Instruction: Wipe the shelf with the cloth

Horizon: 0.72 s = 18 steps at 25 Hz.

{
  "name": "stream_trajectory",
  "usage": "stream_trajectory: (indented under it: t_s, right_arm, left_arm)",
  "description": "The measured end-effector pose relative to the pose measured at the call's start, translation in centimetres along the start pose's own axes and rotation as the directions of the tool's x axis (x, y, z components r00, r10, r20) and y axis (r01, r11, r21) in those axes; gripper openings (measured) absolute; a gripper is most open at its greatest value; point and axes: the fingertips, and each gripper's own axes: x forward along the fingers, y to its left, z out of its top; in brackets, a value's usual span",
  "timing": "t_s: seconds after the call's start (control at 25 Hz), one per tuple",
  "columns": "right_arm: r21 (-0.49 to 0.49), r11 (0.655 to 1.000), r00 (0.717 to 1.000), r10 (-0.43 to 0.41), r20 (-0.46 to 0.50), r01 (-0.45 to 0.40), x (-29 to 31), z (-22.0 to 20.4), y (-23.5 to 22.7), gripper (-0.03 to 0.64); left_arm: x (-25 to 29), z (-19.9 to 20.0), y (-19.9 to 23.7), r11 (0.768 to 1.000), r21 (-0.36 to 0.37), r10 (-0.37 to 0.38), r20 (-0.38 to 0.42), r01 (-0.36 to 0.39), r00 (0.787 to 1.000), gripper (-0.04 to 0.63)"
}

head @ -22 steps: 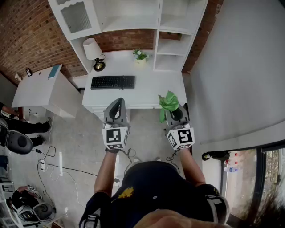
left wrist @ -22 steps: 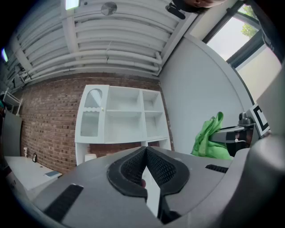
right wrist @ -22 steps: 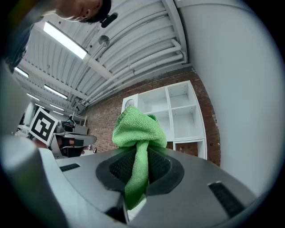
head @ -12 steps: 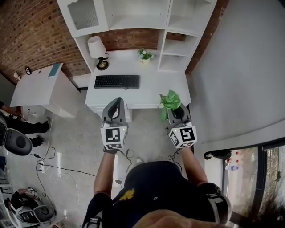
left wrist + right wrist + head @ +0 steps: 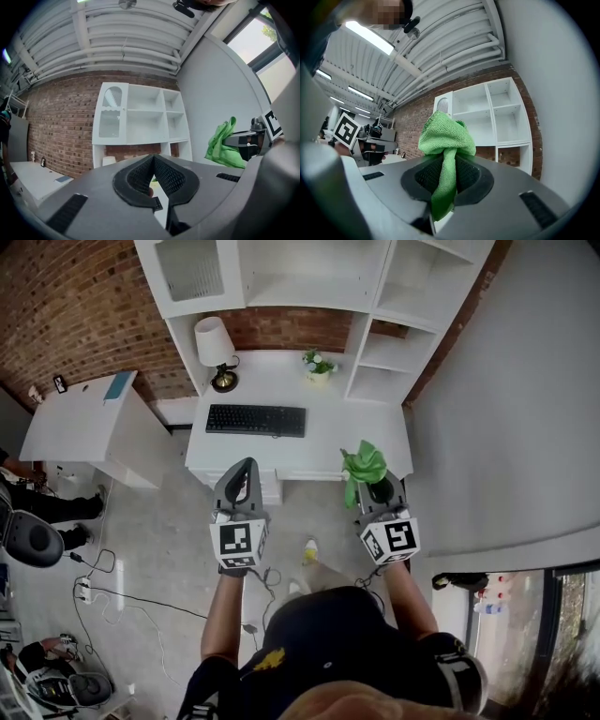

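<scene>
The green cloth (image 5: 364, 463) is bunched between the jaws of my right gripper (image 5: 371, 480), which is shut on it. In the right gripper view the cloth (image 5: 446, 138) puffs out above the jaws and a strip hangs down through them. My left gripper (image 5: 245, 467) is held level with the right one, shut with nothing in it; its pads (image 5: 165, 174) meet at the tip. The white shelf unit (image 5: 323, 282) stands beyond the desk against the brick wall, some way ahead of both grippers. The same shelf unit (image 5: 140, 119) fills the middle of the left gripper view.
A white desk (image 5: 347, 432) under the shelf carries a black keyboard (image 5: 256, 420), a lamp (image 5: 217, 348) and a small plant (image 5: 319, 365). A second white table (image 5: 84, 423) stands at the left. Cables (image 5: 122, 592) lie on the floor. A grey wall (image 5: 525, 399) runs along the right.
Both grippers keep their hold and pose. In the head view the desk and shelf have slid right and slightly down, and a shoe now shows between the grippers.
</scene>
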Motion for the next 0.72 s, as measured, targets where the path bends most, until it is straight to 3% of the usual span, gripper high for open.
stream_trajectory:
  t_s: [0.32, 0.48, 0.72]
  right_arm:
    - [0.044, 0.997, 0.997, 0.069, 0.035, -0.071, 10.3, -0.7, -3.7, 0.043]
    - [0.015, 0.997, 0.993, 0.076, 0.088, -0.078, 14.2, 1.3, -7.4, 0.043]
    - [-0.073, 0.98, 0.972, 0.193, 0.135, -0.185, 19.7, 6.2, -10.5, 0.043]
  left_arm:
    - [8.6, 0.0, 4.1, 0.999, 0.048, 0.027, -0.033, -0.025, 0.999, 0.018]
    - [14.3, 1.8, 4.4, 0.998, 0.056, 0.015, -0.013, -0.015, 1.0, 0.018]
    - [21.6, 5.9, 4.8, 0.994, 0.109, 0.001, 0.045, -0.006, 0.999, 0.018]
